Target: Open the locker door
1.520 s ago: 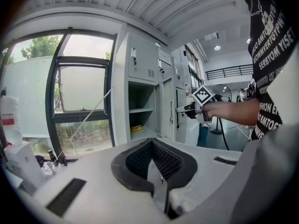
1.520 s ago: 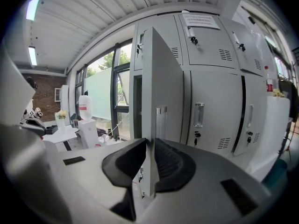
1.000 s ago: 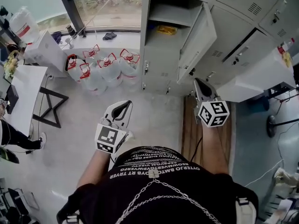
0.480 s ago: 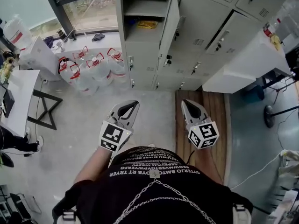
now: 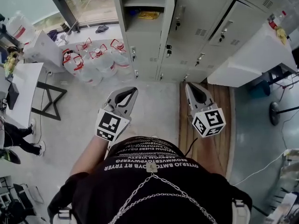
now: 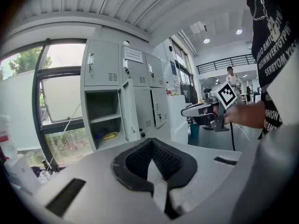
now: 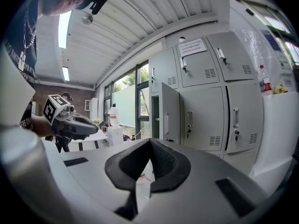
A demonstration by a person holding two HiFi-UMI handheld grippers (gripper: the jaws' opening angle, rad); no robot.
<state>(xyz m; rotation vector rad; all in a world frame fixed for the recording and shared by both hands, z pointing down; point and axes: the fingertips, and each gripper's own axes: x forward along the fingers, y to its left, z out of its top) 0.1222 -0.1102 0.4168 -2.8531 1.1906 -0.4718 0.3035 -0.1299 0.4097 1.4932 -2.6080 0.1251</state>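
Note:
The grey lockers (image 5: 205, 27) stand ahead of me. One upper locker door (image 5: 167, 8) is swung open, edge-on to me, and shows a shelf with a yellow item (image 5: 148, 15). The same open door (image 6: 128, 107) shows in the left gripper view, and in the right gripper view this door (image 7: 167, 113) stands ajar. My left gripper (image 5: 127, 93) and right gripper (image 5: 191, 87) hover side by side above the floor, well short of the lockers. Both are shut on nothing. Seen close, the left gripper (image 6: 151, 143) and the right gripper (image 7: 150, 142) have their pads together.
Several big water bottles (image 5: 96, 55) cluster on the floor left of the lockers, under a window. A white table (image 5: 23, 90) stands at the left. A white counter (image 5: 254, 55) juts out at the right beside a wooden floor strip (image 5: 225, 125). A person (image 6: 230, 76) stands far off.
The right gripper has drawn back from the open door toward my body and now sits level with the left one. The view has shifted relative to the lockers; the door stays open.

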